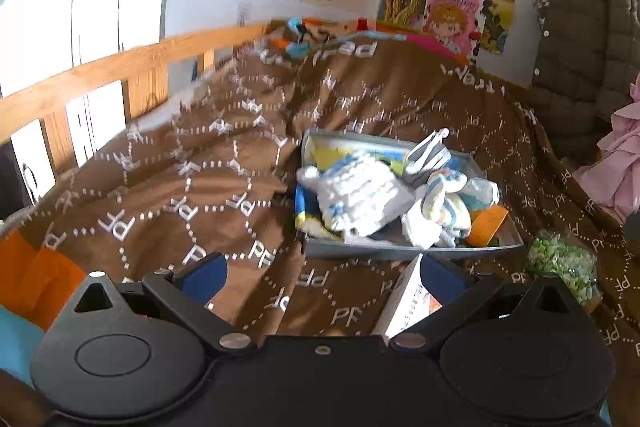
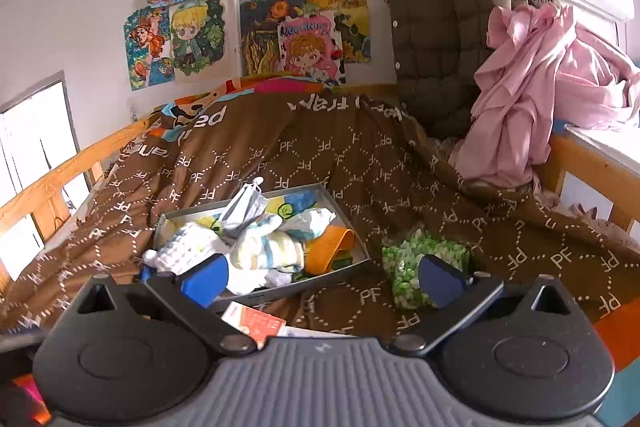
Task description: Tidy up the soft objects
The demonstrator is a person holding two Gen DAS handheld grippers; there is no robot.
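1. Risk of a tipped tray (image 2: 344, 215): resting on a rumpled brown quilt (image 2: 360, 155), soft and uneven, so any downward push at one rim may spill the heaped soft items (image 2: 260, 251).
2. Risk of snagging: tangled white-and-striped cloths (image 1: 360, 195), likely to drag neighbours out together.
3. Left gripper (image 1: 320, 275): fingers spread wide, holding nothing, hovering short of the tray (image 1: 472, 163).
4. Right gripper (image 2: 320, 277): fingers apart, empty, with a green-and-white bundle (image 2: 404, 259) near the right pad, still outside the tray.
5. Small red-and-white box (image 2: 256, 323) lying just beside the tray's near edge.
6. Bed with wooden rail (image 1: 120, 67); drawings (image 2: 192, 35) taped to the wall; quilted jacket (image 2: 440, 27) and pink cloth (image 2: 528, 79) piled at the far corner.
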